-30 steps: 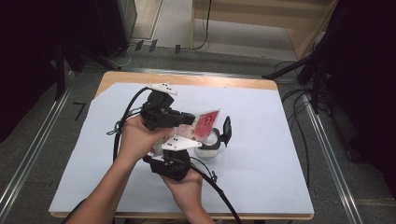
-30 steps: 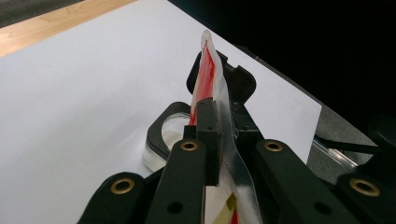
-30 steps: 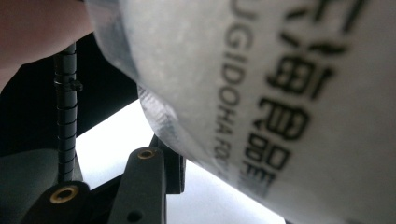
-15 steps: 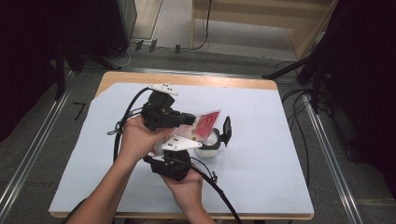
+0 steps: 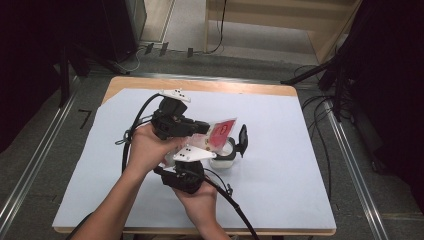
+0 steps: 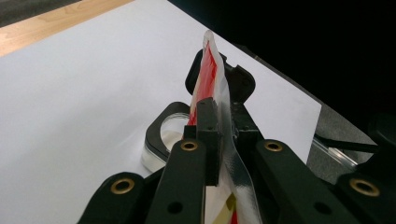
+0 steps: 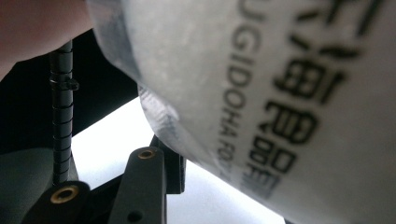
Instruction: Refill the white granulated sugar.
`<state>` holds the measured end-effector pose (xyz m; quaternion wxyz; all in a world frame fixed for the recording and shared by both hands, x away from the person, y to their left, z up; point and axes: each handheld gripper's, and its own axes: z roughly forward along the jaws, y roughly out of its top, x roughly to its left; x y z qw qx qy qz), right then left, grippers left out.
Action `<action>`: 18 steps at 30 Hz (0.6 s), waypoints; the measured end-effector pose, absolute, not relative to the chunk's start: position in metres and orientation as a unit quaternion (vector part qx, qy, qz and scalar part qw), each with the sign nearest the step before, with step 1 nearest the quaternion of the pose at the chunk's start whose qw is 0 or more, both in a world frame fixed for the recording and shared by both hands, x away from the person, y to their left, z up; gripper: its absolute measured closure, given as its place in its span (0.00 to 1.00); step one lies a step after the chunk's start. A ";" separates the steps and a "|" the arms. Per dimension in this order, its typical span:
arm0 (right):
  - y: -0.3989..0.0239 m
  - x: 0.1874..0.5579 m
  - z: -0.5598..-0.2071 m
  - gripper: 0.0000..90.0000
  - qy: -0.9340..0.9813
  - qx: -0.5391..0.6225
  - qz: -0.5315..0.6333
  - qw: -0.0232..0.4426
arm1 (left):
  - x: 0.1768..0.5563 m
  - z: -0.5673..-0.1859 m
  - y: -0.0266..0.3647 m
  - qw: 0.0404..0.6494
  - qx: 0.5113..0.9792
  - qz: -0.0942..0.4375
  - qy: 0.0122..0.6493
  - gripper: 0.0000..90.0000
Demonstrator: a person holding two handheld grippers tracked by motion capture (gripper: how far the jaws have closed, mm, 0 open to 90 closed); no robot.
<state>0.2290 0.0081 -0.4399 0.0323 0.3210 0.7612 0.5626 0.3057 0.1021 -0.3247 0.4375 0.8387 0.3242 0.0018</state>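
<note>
Your left gripper (image 6: 219, 140) is clamped on a red-and-white sachet (image 5: 220, 132), tilted over the small clear container (image 5: 223, 159) at the tabletop's (image 5: 280, 150) centre. The right gripper (image 5: 235, 145) brackets that container (grip tightness: I cannot tell). This looks like pouring; next, tip toward 3 o'clock.

Blurred and cut off by the frame in the right gripper view: packet (image 7: 289, 107) with partly legible print, hiding one jaw. Small white container (image 5: 223, 159) half covered beneath it.
</note>
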 end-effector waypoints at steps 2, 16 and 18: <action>0.008 0.229 -0.440 0.70 0.761 0.321 0.563 0.033 | 0.306 -0.324 0.102 0.437 0.839 0.002 0.324 0.96; 0.009 0.229 -0.439 0.70 0.759 0.324 0.564 0.034 | 0.306 -0.324 0.102 0.438 0.839 0.001 0.324 0.96; 0.009 0.229 -0.439 0.71 0.759 0.324 0.564 0.034 | 0.305 -0.324 0.101 0.437 0.840 0.002 0.323 0.96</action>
